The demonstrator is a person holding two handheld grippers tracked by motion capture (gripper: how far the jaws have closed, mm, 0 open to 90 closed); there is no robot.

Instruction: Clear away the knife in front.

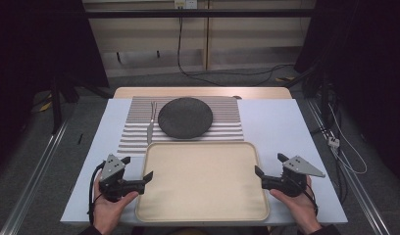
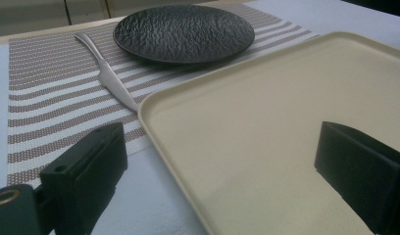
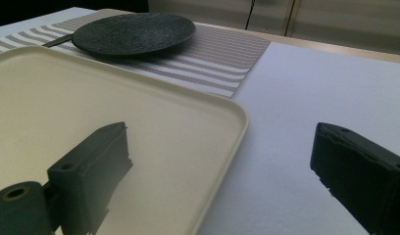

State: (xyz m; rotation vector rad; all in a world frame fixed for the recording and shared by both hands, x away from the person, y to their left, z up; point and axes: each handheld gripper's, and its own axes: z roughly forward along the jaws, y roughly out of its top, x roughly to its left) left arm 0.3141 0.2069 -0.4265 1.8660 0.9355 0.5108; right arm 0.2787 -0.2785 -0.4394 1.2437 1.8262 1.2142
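The left gripper (image 1: 137, 169) is sitting at the left edge of the cream tray (image 1: 203, 205), its jaws standing wide apart with nothing between the pads. In the left gripper view (image 2: 217, 171) one jaw is hanging over the white table (image 1: 281, 127) and the other over the tray's floor, so the tray's left rim is passing between them without either pad pressing on it. The right gripper (image 1: 269, 169) is mirroring this at the tray's right edge, jaws equally wide and holding nothing; in the right gripper view (image 3: 220, 169) the rim is again running between the two jaws, untouched. A hand is gripping each tool from below.

Counted, the table is carrying one tray, one dark round plate (image 1: 185, 117), one striped placemat (image 1: 222, 122) and one silver fork (image 1: 151, 122). The tray is lying near the person's edge of the table, empty, just in front of the placemat. The plate is resting on the placemat, and the fork is lying just left of the plate, its handle reaching toward the tray's far left corner.

The high view is showing both hands, the trailing cables and the grey plates on top of the grippers. The left gripper view is bringing out the plate's pebbled surface (image 2: 183, 32) and the fork's handle (image 2: 110, 78). The right gripper view is showing the plate (image 3: 134, 32) from the other side.
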